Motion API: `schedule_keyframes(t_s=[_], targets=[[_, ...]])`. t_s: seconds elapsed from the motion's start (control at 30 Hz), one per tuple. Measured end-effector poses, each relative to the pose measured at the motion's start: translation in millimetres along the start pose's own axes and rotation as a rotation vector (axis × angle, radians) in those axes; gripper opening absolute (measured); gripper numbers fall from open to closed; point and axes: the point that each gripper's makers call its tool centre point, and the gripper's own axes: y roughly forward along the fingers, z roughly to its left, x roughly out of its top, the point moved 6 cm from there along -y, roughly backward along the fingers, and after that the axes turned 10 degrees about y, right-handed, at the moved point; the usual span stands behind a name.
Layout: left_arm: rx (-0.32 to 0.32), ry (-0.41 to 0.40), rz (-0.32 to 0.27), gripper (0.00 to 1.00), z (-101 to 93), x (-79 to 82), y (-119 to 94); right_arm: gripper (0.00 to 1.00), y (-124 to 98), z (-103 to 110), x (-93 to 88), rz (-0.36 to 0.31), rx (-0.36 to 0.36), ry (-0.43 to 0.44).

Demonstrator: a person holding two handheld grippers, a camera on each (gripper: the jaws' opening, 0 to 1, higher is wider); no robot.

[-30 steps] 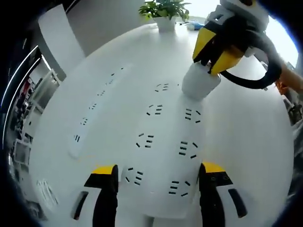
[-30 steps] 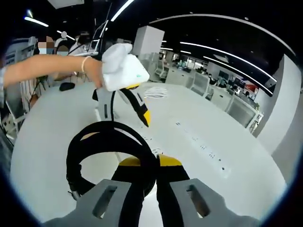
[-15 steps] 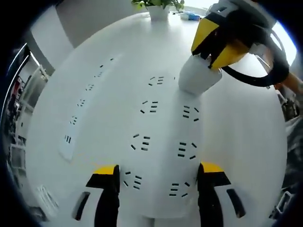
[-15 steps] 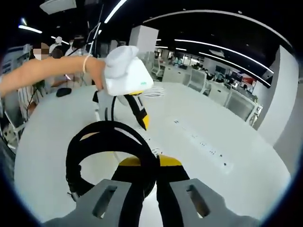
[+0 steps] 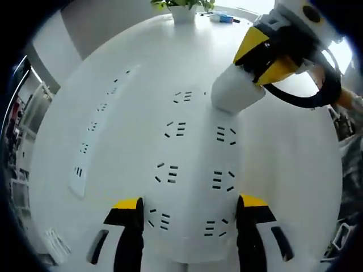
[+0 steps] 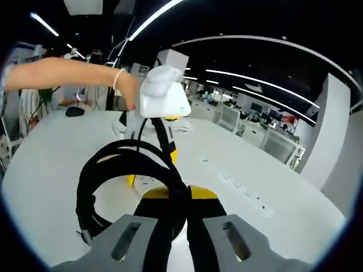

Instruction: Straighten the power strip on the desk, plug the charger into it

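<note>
Left gripper [image 5: 190,212]: jaws spread wide, one on each side of the near end of the big white power strip [image 5: 193,187], straddling it on the desk [image 5: 295,158]. Contact with its edges is too close to call, so call it bracing rather than a grip.

Power strip: lies flat, running straight away from the left gripper, two columns of sockets. It looks squared up already, so my read is the plugging step is live.

Charger [image 5: 235,93]: white block, pinched between the yellow tips of the right gripper [image 5: 266,54], its lower face right at the far right-hand socket of the strip. The prongs are hidden under it, so how deep it sits is unclear.

Right gripper, own view [image 6: 170,195]: jaws shut tight, with the black cable loop [image 6: 122,170] coiled just ahead (the charger itself is hidden below them).

Doing it well: keep the charger upright over the socket, press straight down, and let the left gripper hold the strip from sliding.

Second strip [image 5: 96,130]: slimmer, well apart to the left, not involved.

Plant pot [image 5: 184,11]: far edge of the desk.
</note>
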Motion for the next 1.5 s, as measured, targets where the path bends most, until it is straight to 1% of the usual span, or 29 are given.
schedule_keyframes(t_s=[0.03,0.1,0.17,0.2,0.23,0.27,0.3,0.33,0.4,0.47,0.57,0.7,0.73,0.8,0.83,0.87,0.9,0.97,1.0,1.1,1.13,1.17,1.2,1.27,1.3,1.37,1.4,1.43,1.5], targets=[[-0.001,0.001,0.001,0.65,0.2,0.2,0,0.05,2,-2,1.2,0.006,0.003,0.023],[-0.005,0.003,0.003,0.65,2.4,0.9,0,0.05,4,-6,1.4,-0.004,0.007,0.058],[-0.006,0.005,0.004,0.65,6.2,0.8,0,0.05,1,-5,-1.2,-0.009,0.011,0.051],[-0.007,0.006,0.002,0.65,6.2,0.9,0,0.05,-2,0,-2.5,-0.029,0.004,-0.008],[-0.007,0.007,0.000,0.65,6.3,0.9,0,0.05,-3,2,-4.3,-0.043,-0.022,-0.018],[-0.007,0.009,-0.002,0.65,6.2,0.9,0,0.05,-3,3,-4.7,-0.043,-0.013,-0.033],[-0.008,0.009,-0.003,0.65,7.0,0.8,-1,0.05,0,-1,-1.3,-0.032,-0.019,-0.009],[-0.008,0.011,-0.004,0.65,8.0,0.5,-1,0.05,4,-6,1.7,-0.013,-0.040,0.048],[-0.009,0.012,-0.005,0.65,9.0,0.5,-1,0.05,9,-10,4.8,0.001,-0.066,0.086],[-0.007,0.013,-0.008,0.65,8.2,0.4,-1,0.05,5,-6,1.5,-0.013,-0.076,0.070],[-0.005,0.013,-0.016,0.65,6.3,0.2,-1,0.04,-1,-2,-3.1,-0.048,-0.056,0.021],[-0.001,0.013,-0.026,0.65,4.2,-0.4,-1,0.05,9,-12,3.2,-0.032,-0.070,0.110],[0.000,0.012,-0.029,0.65,4.0,-0.6,-1,0.05,8,-10,1.6,-0.042,-0.079,0.099],[0.003,0.011,-0.035,0.65,4.1,-1.3,-1,0.04,1,-5,-3.8,-0.093,-0.087,0.071],[0.005,0.010,-0.040,0.65,4.0,-1.6,-1,0.05,-2,0,-6.7,-0.128,-0.064,0.012],[0.006,0.011,-0.045,0.65,3.2,-1.9,-1,0.05,-4,-1,-10.0,-0.143,-0.078,0.026],[0.007,0.012,-0.048,0.65,2.4,-1.9,-1,0.05,-1,-3,-6.9,-0.141,-0.074,0.039],[0.007,0.012,-0.050,0.65,1.1,-1.4,0,0.05,7,-9,-1.3,-0.108,-0.081,0.086],[0.006,0.013,-0.047,0.65,0.9,-1.0,0,0.05,9,-10,0.8,-0.108,-0.086,0.102],[0.005,0.012,-0.038,0.65,2.8,-0.9,-1,0.05,1,-3,-6.3,-0.142,-0.086,0.082],[0.005,0.012,-0.038,0.65,3.9,-1.1,-2,0.05,-2,1,-8.0,-0.167,-0.070,0.027],[0.005,0.014,-0.039,0.65,3.4,-1.0,-2,0.05,-3,1,-8.4,-0.189,-0.079,-0.006],[0.003,0.015,-0.039,0.65,2.8,-0.7,-1,0.05,-1,0,-7.6,-0.176,-0.079,0.027],[0.001,0.017,-0.034,0.65,2.3,0.0,-1,0.05,4,-3,-2.1,-0.150,-0.092,0.054],[0.000,0.018,-0.029,0.65,2.0,0.5,-1,0.05,4,-4,-2.6,-0.153,-0.095,0.060],[-0.001,0.018,-0.021,0.65,1.7,0.9,-1,0.05,-2,0,-8.3,-0.181,-0.088,0.046],[-0.001,0.019,-0.020,0.65,1.4,0.9,-1,0.05,-3,1,-8.6,-0.204,-0.091,0.013],[-0.002,0.020,-0.021,0.65,1.1,0.9,-1,0.05,-5,-1,-10.1,-0.200,-0.093,0.036],[-0.004,0.020,-0.023,0.65,0.8,1.0,-1,0.05,-1,-2,-5.2,-0.173,-0.078,0.050]])
